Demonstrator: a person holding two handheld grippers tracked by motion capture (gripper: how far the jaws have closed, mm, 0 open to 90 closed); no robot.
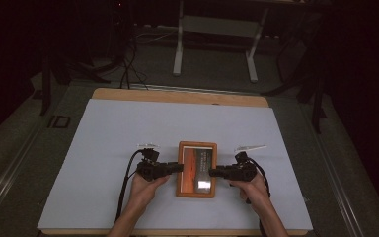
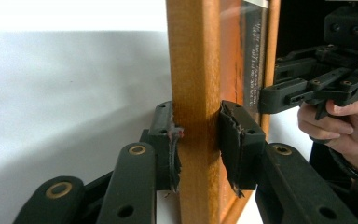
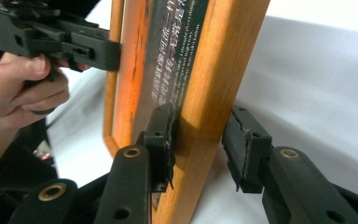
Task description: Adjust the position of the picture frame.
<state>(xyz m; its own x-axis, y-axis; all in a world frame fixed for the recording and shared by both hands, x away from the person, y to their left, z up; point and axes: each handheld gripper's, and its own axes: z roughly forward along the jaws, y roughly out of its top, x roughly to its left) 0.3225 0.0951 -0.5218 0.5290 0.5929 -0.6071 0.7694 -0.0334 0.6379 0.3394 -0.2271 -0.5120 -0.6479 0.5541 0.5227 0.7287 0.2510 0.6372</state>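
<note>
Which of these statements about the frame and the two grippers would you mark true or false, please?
1. The sheet under the frame is white. True.
2. The left gripper has its jaws on either side of the frame's side rail. True.
3. The picture in the frame is blue. False: it is orange-red, with a dark strip of pale text.
4. The right gripper waits at a far corner of the table. False: it is at the frame's right edge, with that rail between its jaws.
5. The frame is made of grey metal. False: it is brown wood.
</note>
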